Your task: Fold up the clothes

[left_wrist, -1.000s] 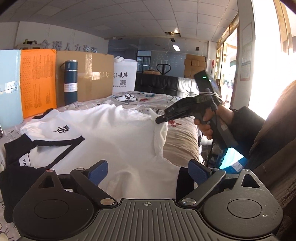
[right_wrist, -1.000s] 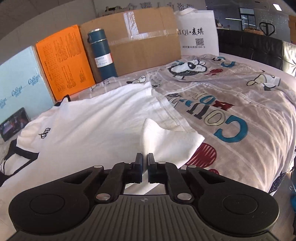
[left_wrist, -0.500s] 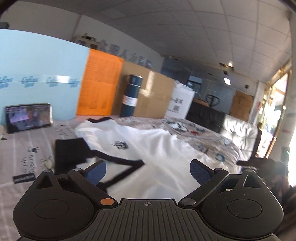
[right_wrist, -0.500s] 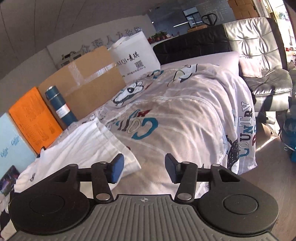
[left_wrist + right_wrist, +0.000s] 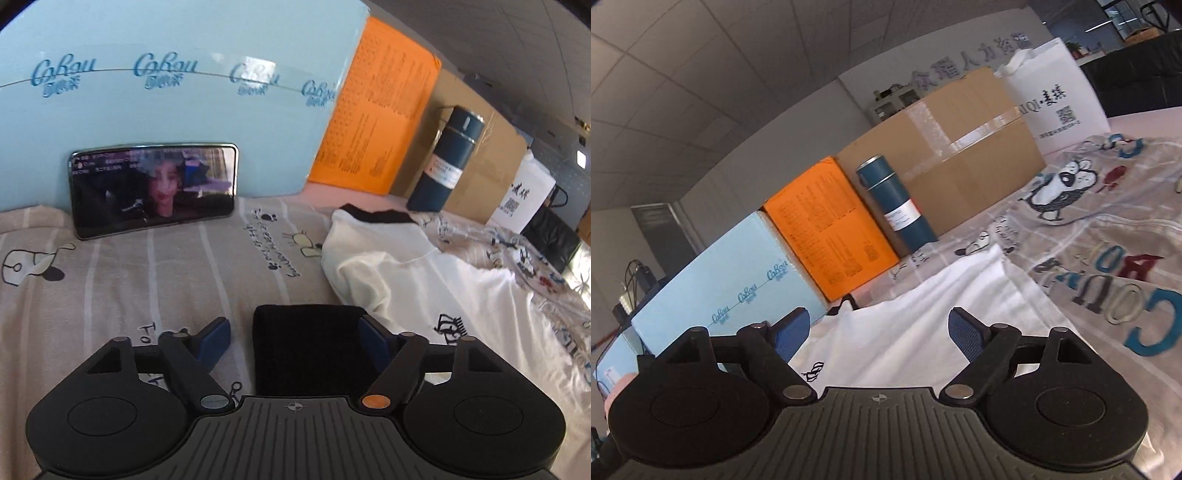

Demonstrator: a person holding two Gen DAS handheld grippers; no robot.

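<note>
A white T-shirt (image 5: 436, 295) with black trim lies spread on the patterned bedsheet (image 5: 147, 280). Its black sleeve cuff (image 5: 306, 347) lies between the fingers of my open left gripper (image 5: 295, 338), low over the sheet. A small black logo (image 5: 450, 325) shows on the shirt's chest. In the right wrist view the same shirt (image 5: 923, 332) lies under my open, empty right gripper (image 5: 877, 332), which is above the shirt's body. The far sleeve (image 5: 373, 218) lies toward the boxes.
A phone (image 5: 153, 188) leans on a light blue box (image 5: 166, 92). An orange box (image 5: 380, 122), a dark blue flask (image 5: 445, 162), a cardboard box (image 5: 953, 158) and a white bag (image 5: 1056, 99) line the back edge. The sheet (image 5: 1108, 258) extends right.
My right gripper let go of the shirt's hem, opened and swung left over the shirt body. My left gripper swung left and came down around the black sleeve cuff.
</note>
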